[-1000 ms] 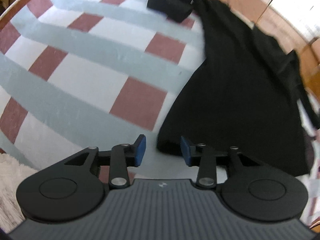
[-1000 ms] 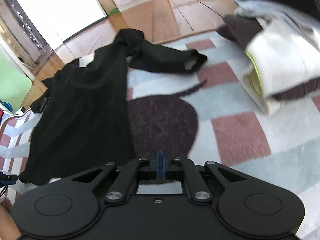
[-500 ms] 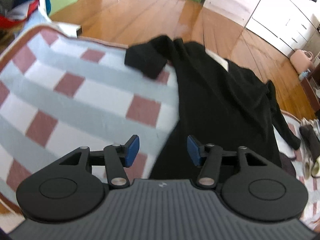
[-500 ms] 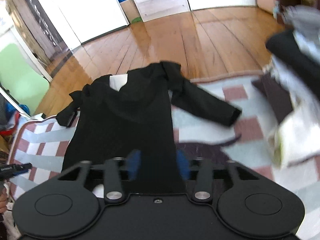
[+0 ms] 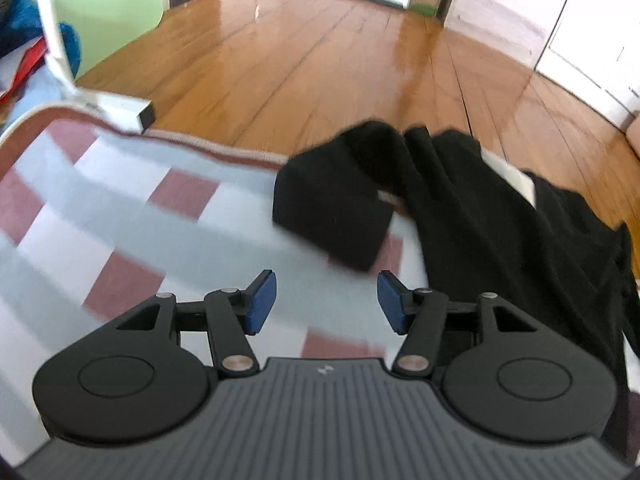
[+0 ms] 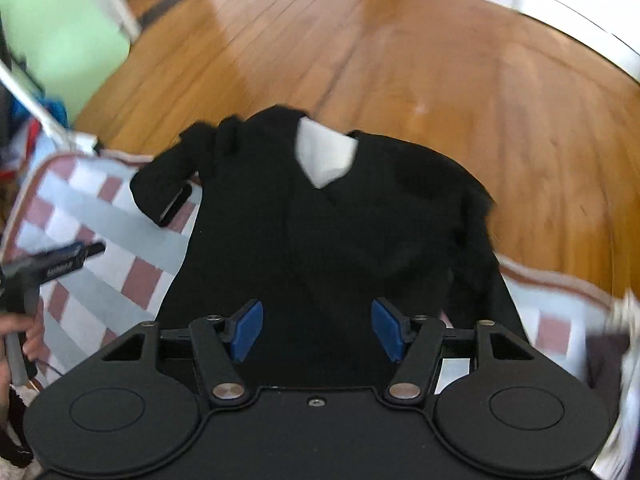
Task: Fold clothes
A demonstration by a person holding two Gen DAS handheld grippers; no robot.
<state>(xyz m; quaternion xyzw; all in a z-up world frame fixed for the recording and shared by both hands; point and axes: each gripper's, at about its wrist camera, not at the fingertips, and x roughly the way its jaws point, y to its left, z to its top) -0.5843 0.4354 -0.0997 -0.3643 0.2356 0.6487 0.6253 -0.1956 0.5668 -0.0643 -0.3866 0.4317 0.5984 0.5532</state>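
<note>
1. I see the black garment point(image 6: 320, 240) spread on the checked rug point(image 6: 92, 216), collar at the far edge toward the wooden floor point(image 6: 400, 40), a white tag point(image 6: 324, 156) showing at the neck
2. Its left sleeve point(image 5: 336, 208) is folded back, just beyond my left gripper point(image 5: 326, 300), whose jaws stand apart over bare rug; the body lies to its right
3. My right gripper point(image 6: 316, 330) hovers over the garment's near half, jaws apart, gripping nothing

black garment point(image 5: 500, 232) cut off right, rug point(image 5: 120, 216) motion-blurred
</note>
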